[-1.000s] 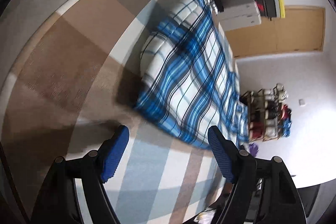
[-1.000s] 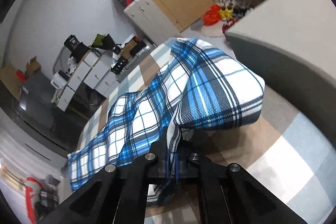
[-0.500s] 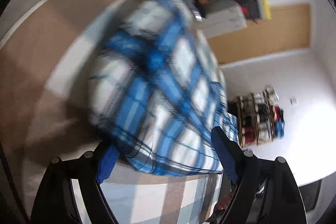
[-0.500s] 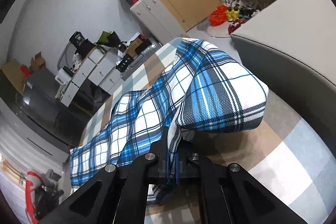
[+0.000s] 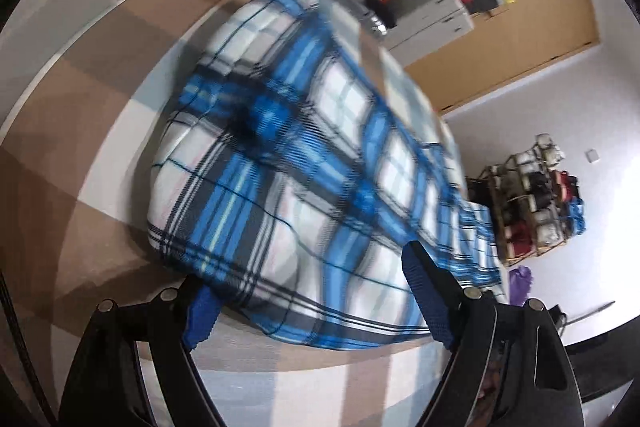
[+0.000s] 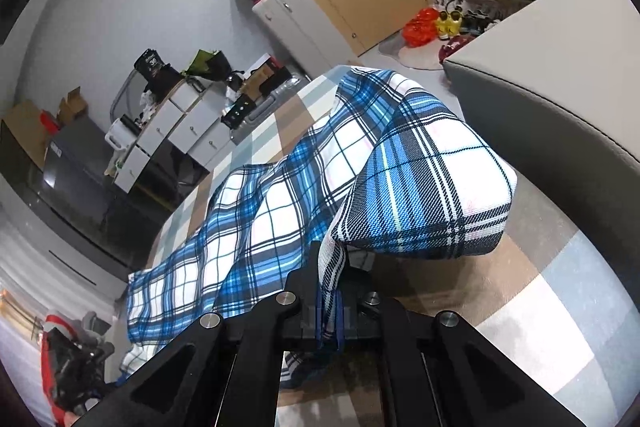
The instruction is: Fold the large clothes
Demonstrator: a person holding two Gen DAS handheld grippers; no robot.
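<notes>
A fold of the plaid cloth (image 6: pixel 400 167) is being pinched by the right gripper (image 6: pixel 330 311) at lower centre, while its blurred edge is being straddled by the spread left gripper (image 5: pixel 316 301).

L gripper (image 5: pixel 312 291) has closed in on the cloth (image 5: pixel 304 163): a sec ago cloth's near fold lay well ahead of the blue pads (image 5: pixel 426 297), w/ bare check cover between; now that fold sits between the spread jaws, draping over the left pad, right pad against its edge. Jaws were opening a bit wider early in the sec, cloth between them, not pinched. Cloth fills far more of L view, blurred. L view also rolled some; door and shoe rack sit lower-right. R view: cloth's puffed fold (image 6: pixel 432 187) looks slightly nearer, room tilted a touch.
</notes>
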